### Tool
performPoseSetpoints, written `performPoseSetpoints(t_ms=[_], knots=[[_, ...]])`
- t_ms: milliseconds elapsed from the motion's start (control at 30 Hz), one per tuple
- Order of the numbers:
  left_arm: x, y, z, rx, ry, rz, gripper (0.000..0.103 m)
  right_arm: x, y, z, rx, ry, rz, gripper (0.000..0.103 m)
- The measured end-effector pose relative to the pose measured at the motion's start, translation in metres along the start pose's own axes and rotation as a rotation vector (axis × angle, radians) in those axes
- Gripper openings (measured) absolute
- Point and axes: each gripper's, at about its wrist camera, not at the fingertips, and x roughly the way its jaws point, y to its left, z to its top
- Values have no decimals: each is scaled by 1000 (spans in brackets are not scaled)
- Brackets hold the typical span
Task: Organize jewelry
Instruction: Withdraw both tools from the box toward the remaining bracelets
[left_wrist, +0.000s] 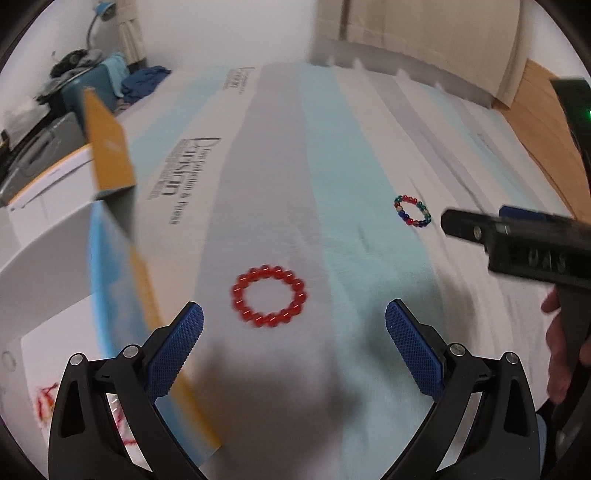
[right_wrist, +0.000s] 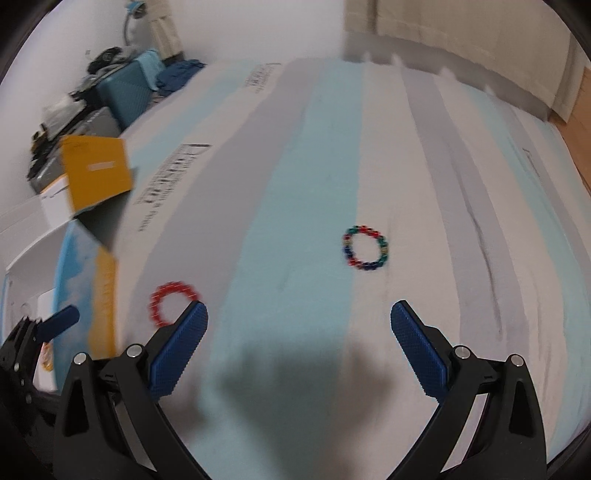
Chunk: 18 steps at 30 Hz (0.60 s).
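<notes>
An open yellow-and-white box (left_wrist: 110, 155) stands at the left edge of the striped sheet (left_wrist: 266, 166). The left gripper (left_wrist: 294, 325), jaws wide and empty, hovers near the round red bead bracelet (left_wrist: 269, 295). Only its camera shows a hand (left_wrist: 559, 354). The right gripper (right_wrist: 299, 325), equally wide and empty, faces the glossy multicoloured bracelet (right_wrist: 365, 248).

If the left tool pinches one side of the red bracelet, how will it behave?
The red bracelet is strung round beads, so it will probably droop from the pinch rather than stay a ring. The glossy beads may slip. Pushed, it likely drags on the sheet.
</notes>
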Motion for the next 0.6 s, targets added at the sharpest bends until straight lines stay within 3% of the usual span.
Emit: performPoseSetpoints(t_ms=[267,467,600], knots=[[69,-6,2,5,51,-10,97,65,-43,21,16,61,-48,95],[98,-3,1,-1,72,-15,97,102,-57,30,22,103,-56,92],[114,-2,0,6,96,-16,89,121,-60,37,22,127,-48,88]])
